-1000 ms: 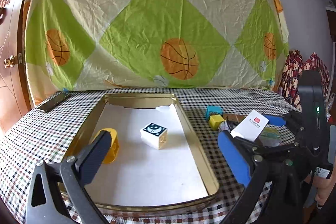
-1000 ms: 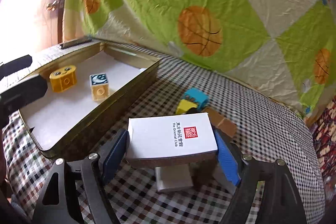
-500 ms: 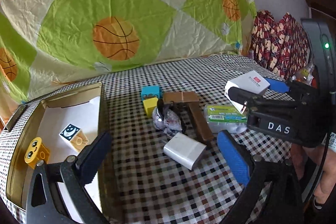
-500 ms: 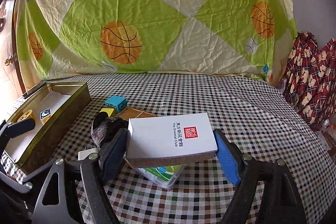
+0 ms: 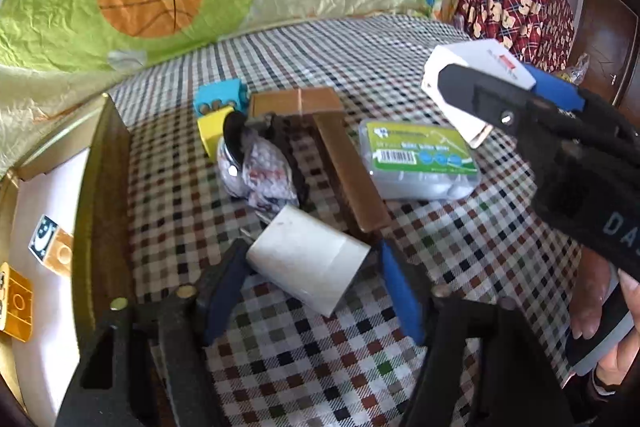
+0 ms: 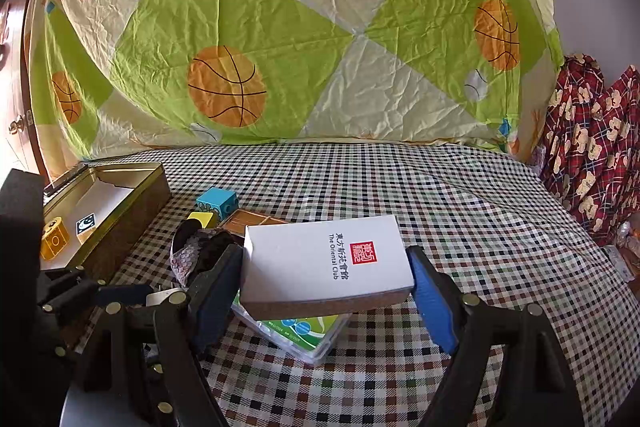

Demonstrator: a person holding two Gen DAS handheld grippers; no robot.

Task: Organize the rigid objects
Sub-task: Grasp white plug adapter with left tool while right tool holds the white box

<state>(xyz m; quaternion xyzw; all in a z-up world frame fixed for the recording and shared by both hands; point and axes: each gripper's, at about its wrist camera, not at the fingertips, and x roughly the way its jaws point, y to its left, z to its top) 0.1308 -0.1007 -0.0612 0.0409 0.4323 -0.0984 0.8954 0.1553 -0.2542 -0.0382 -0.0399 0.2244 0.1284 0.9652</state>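
Note:
A white charger block (image 5: 308, 263) lies on the checked cloth between the pads of my left gripper (image 5: 310, 261). Its jaws are closing, and a thin gap still shows at the blue right pad (image 5: 400, 291). My right gripper (image 6: 324, 267) is shut on a white box with a red seal (image 6: 324, 259). It holds the box above a green-labelled clear case (image 5: 420, 159). Behind the charger lie a crumpled foil packet (image 5: 260, 167), two brown wooden pieces (image 5: 352, 175), a yellow block (image 5: 214, 129) and a blue block (image 5: 218, 99).
At the left stands a gold tin (image 5: 104, 187) lined in white. It holds a moon-printed block (image 5: 50, 243) and a yellow block (image 5: 16, 303). A basketball-print sheet (image 6: 320, 47) hangs behind the table, red patterned cloth (image 6: 592, 147) at the right. A person's hand (image 5: 600, 307) holds the right gripper.
My left gripper swung from over the tin to the pile, dropped around the white charger, and its jaws narrowed. The right gripper turned right with the box, then held still.

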